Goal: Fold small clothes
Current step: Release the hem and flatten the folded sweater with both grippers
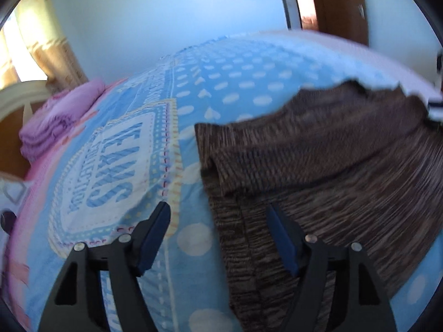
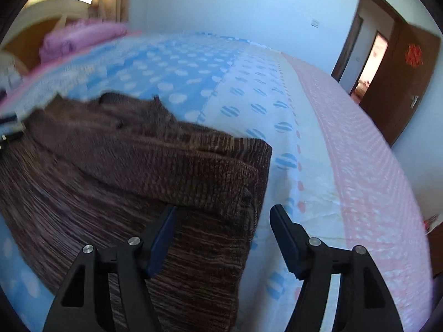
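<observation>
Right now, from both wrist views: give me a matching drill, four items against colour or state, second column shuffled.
Column one:
1. knitted garment
2. folded blanket
3. left gripper
4. door

Column two:
A. purple, stacked by the headboard
B. brown wood, standing ajar
C. dark brown, top part folded over, lying on the dotted bedsheet
D. open, straddling the garment's side edge

Pairs: 1-C, 2-A, 3-D, 4-B
</observation>
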Demonstrator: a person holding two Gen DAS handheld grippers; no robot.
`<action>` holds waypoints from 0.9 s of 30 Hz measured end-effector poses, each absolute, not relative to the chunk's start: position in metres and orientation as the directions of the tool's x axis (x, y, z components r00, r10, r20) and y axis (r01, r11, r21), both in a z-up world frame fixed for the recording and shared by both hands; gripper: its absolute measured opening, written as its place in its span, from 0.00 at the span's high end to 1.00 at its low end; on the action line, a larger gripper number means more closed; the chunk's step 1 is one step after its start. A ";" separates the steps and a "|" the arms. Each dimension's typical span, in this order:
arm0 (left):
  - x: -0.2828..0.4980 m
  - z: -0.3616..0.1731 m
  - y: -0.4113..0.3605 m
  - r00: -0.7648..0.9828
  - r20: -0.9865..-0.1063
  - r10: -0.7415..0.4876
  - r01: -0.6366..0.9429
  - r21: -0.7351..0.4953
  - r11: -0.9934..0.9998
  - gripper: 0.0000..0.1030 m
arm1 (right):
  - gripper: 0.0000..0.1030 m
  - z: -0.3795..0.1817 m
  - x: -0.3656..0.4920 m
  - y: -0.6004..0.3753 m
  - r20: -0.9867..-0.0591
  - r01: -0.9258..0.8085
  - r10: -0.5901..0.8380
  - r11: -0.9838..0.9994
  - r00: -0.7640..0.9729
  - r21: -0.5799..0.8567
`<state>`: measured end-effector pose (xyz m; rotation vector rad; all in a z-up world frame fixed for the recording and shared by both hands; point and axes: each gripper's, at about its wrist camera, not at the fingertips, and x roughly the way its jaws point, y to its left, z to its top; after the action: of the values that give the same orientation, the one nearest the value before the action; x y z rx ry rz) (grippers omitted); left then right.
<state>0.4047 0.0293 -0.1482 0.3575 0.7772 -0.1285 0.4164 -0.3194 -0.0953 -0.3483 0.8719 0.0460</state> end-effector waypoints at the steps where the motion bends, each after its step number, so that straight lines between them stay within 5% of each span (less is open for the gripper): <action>1: 0.410 -0.151 0.027 0.707 -0.707 0.026 0.245 0.279 0.928 0.25 | 0.33 -0.100 0.420 -0.317 -0.762 -0.187 -0.129 0.931 0.635 -0.313; 7: 0.452 -0.131 0.016 0.763 -0.629 0.146 0.136 0.378 0.916 0.25 | 0.32 -0.086 0.460 -0.314 -0.739 -0.151 -0.190 0.918 0.646 -0.367; 15: 0.489 -0.109 0.062 0.711 -0.656 0.253 -0.074 0.287 0.955 0.18 | 0.32 -0.038 0.492 -0.347 -0.688 0.005 -0.193 0.964 0.700 -0.265; 21: 0.451 -0.121 0.052 0.728 -0.664 0.171 0.061 0.311 0.948 0.10 | 0.32 -0.063 0.452 -0.310 -0.797 -0.294 -0.017 0.924 0.604 -0.243; 27: 0.439 -0.146 0.003 0.742 -0.643 0.190 0.195 0.477 0.857 0.07 | 0.32 -0.098 0.457 -0.285 -0.761 -0.340 -0.227 0.792 0.608 -0.507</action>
<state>0.4390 0.0034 -0.1459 0.5547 0.7445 -0.0029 0.4569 -0.2852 -0.0984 -0.6783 0.9344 0.0714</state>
